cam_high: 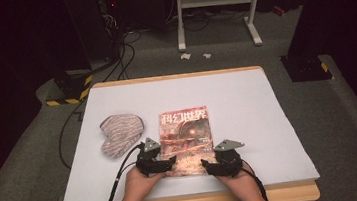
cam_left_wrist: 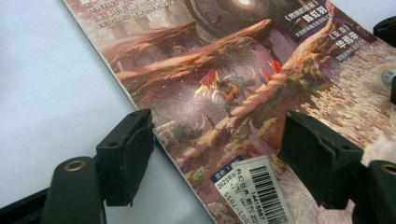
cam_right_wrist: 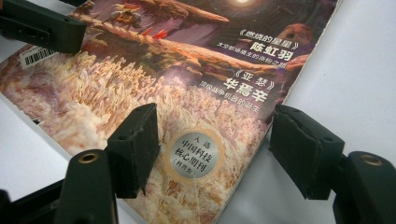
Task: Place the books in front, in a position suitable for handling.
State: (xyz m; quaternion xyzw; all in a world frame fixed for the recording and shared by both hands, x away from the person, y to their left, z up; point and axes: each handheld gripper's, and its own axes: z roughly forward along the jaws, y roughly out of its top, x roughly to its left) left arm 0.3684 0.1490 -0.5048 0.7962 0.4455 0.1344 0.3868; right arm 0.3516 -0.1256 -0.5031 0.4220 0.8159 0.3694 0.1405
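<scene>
Glossy magazine [cam_high: 185, 139] with a reddish-brown illustrated cover, white Chinese title and barcode sticker: lies flat, face up, on the white sheet [cam_high: 247, 103] covering the wooden table [cam_high: 297, 194], near the sheet's six o'clock edge. Long axis runs twelve to six o'clock, title end at twelve, barcode end toward the person.

Containers: no box, tray or bin in view; the striped grey-and-white fabric mitt [cam_high: 121, 133] lies on the sheet at nine o'clock of the magazine, just beside it, not touching.

Left gripper [cam_high: 162, 163], black, two-jaw, hand-held: at the magazine's seven o'clock corner. Jaws apart, straddling the spine edge; in the left gripper view one pad [cam_left_wrist: 133, 154] sits just off the cover's edge, the other over the cover beside the barcode sticker [cam_left_wrist: 259, 189]. No squeeze on the magazine visible.

Right gripper [cam_high: 214, 166], black, two-jaw, hand-held: at the five o'clock corner. Jaws wide, one pad [cam_right_wrist: 137, 149] over the cover beside the round silver seal [cam_right_wrist: 194, 154], the other over the white sheet past the edge. Nothing clamped.
</scene>
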